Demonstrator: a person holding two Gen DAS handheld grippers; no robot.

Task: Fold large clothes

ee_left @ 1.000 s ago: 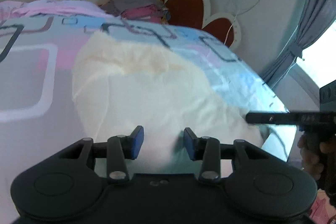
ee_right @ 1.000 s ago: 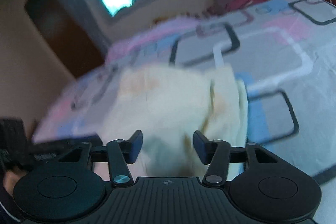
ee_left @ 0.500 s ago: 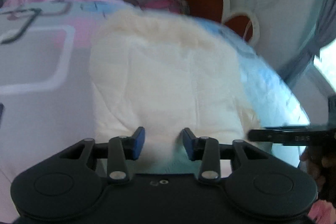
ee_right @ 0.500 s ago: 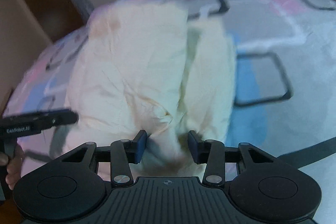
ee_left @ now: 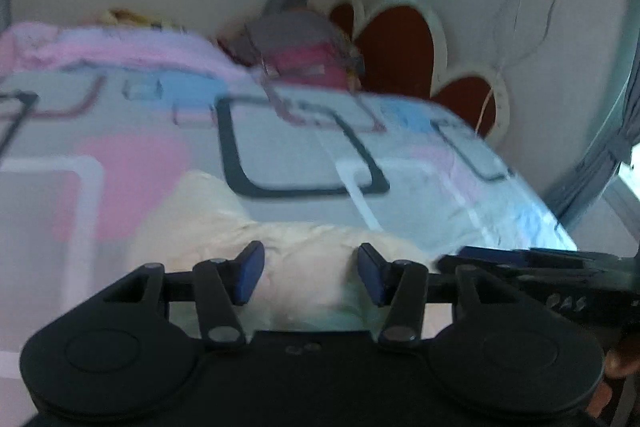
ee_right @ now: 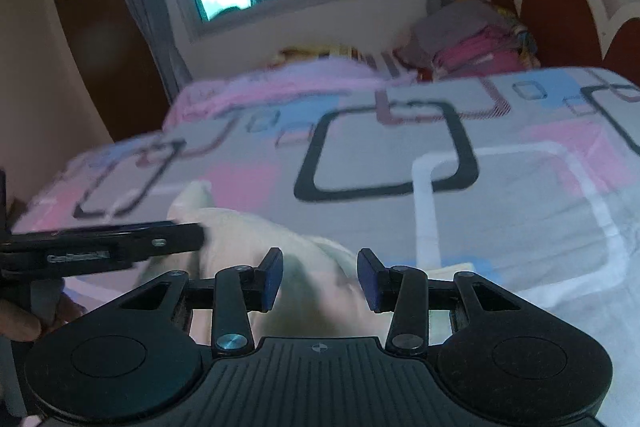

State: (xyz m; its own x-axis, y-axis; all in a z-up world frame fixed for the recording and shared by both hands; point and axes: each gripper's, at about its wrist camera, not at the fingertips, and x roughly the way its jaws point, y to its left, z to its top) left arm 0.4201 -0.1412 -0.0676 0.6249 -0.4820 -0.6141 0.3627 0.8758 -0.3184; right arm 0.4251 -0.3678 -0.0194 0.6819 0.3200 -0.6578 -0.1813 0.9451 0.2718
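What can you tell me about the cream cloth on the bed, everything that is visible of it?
The cream cloth is a soft, crumpled, pale yellowish fabric, bunched into a low heap at the near edge of the bed, on its patterned cover. Only part of it shows; the rest is hidden behind the tools. It fills the gap between the jaws of the left tool and of the right tool. Blur hides whether the pads press on it.

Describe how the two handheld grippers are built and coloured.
Both match: the left gripper and right gripper have black plastic bodies with two round discs, silver pivot screws, slim black linkage arms and blue pads. Seen side-on, the left one carries pale lettering, too blurred to read.
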